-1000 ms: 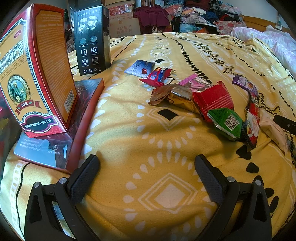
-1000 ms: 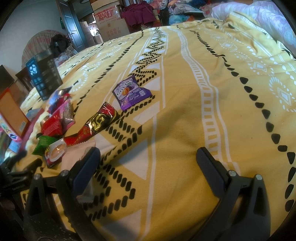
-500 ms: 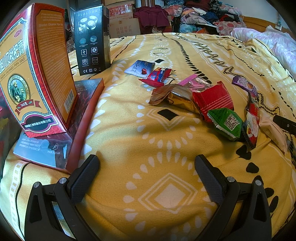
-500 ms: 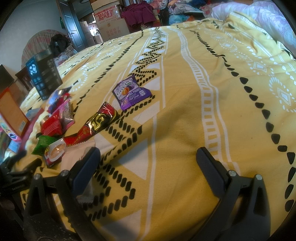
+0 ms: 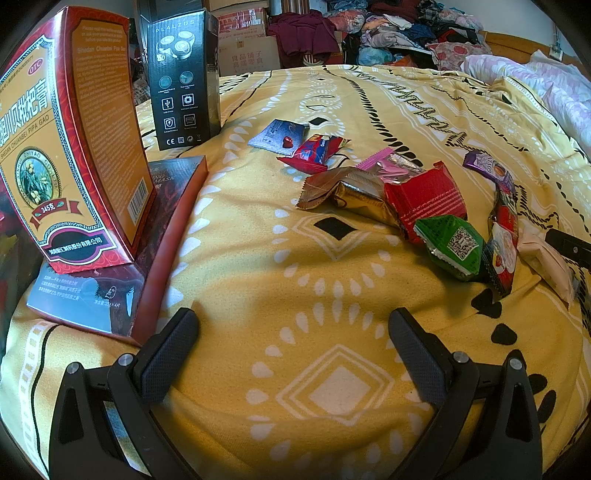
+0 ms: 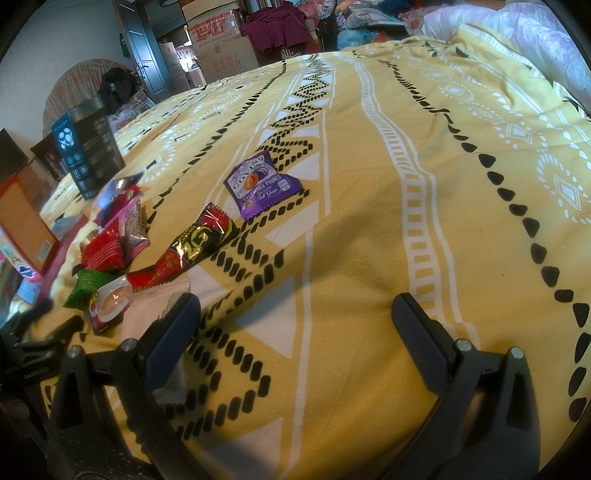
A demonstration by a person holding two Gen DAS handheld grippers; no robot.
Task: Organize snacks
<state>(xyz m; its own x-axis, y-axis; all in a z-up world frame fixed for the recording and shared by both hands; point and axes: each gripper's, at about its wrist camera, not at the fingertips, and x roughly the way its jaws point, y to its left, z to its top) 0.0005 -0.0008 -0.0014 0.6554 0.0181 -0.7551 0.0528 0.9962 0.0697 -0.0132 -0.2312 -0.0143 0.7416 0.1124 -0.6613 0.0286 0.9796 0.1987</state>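
Hovering low over a bed spread with a yellow patterned blanket [image 5: 332,280], the left gripper [image 5: 291,332] has its jaws spread wide with nothing between them, only bare blanket showing in the gap. Ahead of it and to the right, a loose cluster of snacks lies on the blanket: a gold-brown wrapper [image 5: 343,192] touching a red packet [image 5: 428,195], a green packet with a QR code [image 5: 454,243] leaning against the red one's near edge, a pink wrapper [image 5: 388,166] just behind, and farther back a red-and-blue packet [image 5: 314,151] overlapping a small dark blue sachet [image 5: 277,133]. To the left, a tall red and gold box [image 5: 66,147] stands upright on a flat dark red box [image 5: 122,266], and a black shaver box [image 5: 184,77] stands upright behind them. The right gripper [image 6: 295,321] likewise hangs over the blanket with its jaws wide apart and empty. In its view a purple prune packet [image 6: 262,184] lies alone on the blanket, near a long black and red wrapper [image 6: 192,247] that runs toward the left finger; a small sachet showing a cup [image 6: 110,302] and a pale beige packet [image 6: 155,314] lie just beside that finger. Piled clothes [image 5: 399,29] and cardboard cartons [image 6: 221,48] sit beyond the bed.
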